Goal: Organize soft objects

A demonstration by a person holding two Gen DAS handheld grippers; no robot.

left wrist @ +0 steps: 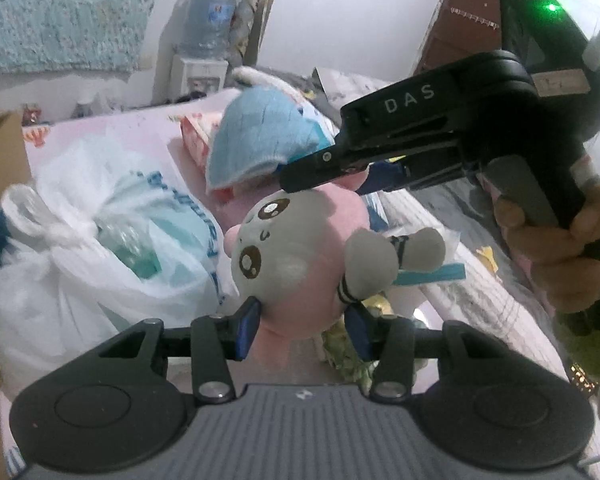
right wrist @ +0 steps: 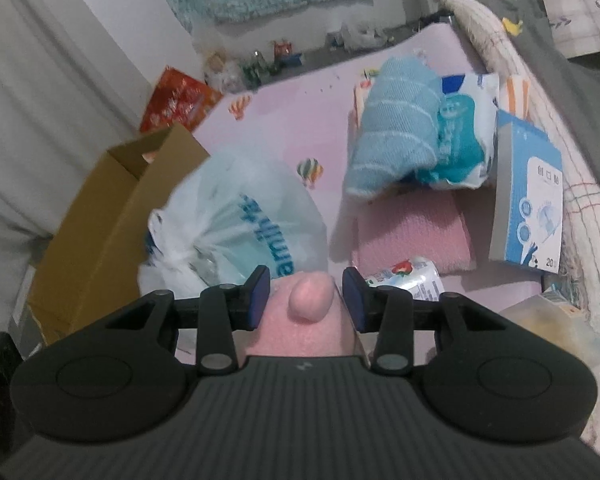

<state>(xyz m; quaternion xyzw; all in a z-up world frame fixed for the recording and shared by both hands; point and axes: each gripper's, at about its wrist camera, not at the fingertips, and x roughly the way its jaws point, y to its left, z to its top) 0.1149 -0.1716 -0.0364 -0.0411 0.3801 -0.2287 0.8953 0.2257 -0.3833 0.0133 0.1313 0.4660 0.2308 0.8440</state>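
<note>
A pink and grey plush toy (left wrist: 300, 252) with brown eyes hangs in the air between both grippers. My left gripper (left wrist: 306, 330) is shut on its pink lower end. My right gripper (left wrist: 332, 168) comes in from the upper right and is shut on the toy's top; in the right wrist view the pink plush (right wrist: 308, 304) fills the gap between that gripper's (right wrist: 306, 294) blue pads. A rolled light blue towel (right wrist: 396, 128) lies on the pink mat (right wrist: 292, 120) behind the toy, and shows in the left wrist view (left wrist: 256, 140).
A tied white plastic bag (right wrist: 236, 220) sits left of the toy, beside an open cardboard box (right wrist: 112, 216). A pink folded cloth (right wrist: 412, 232), a blue and white tissue pack (right wrist: 464, 140) and a blue box (right wrist: 532, 200) lie right. A bed edge (right wrist: 580, 184) runs along the right.
</note>
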